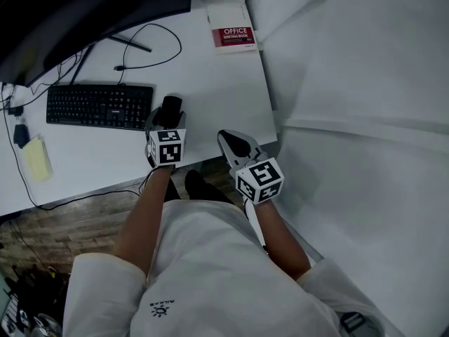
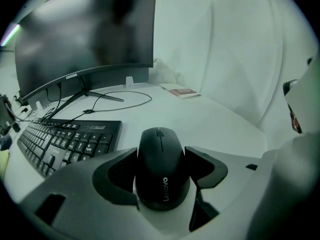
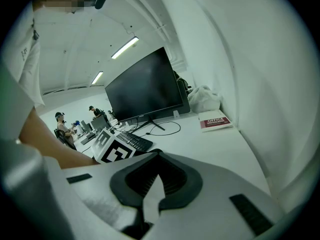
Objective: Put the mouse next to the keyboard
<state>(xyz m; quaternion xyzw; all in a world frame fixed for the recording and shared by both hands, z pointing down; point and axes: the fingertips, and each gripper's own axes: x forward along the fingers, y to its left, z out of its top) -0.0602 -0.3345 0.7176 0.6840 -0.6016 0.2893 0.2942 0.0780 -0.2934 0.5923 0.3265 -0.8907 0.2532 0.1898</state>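
Observation:
A black Lenovo mouse (image 1: 172, 106) (image 2: 162, 164) sits on the white desk (image 1: 210, 97), just right of the black keyboard (image 1: 98, 105) (image 2: 65, 141). My left gripper (image 1: 167, 115) (image 2: 161, 173) is shut on the mouse, its dark pads pressing both sides. My right gripper (image 1: 231, 142) (image 3: 155, 184) hovers at the desk's front edge, to the right of the left one. It is shut, tips meeting, with nothing between them.
A dark curved monitor (image 1: 70, 12) stands behind the keyboard, with a looping black cable (image 1: 151, 48) beside its stand. A red-covered writing book (image 1: 234, 36) lies at the far right corner. Yellow notes (image 1: 36, 159) lie at the front left. White sheeting (image 1: 351, 118) borders the desk's right edge.

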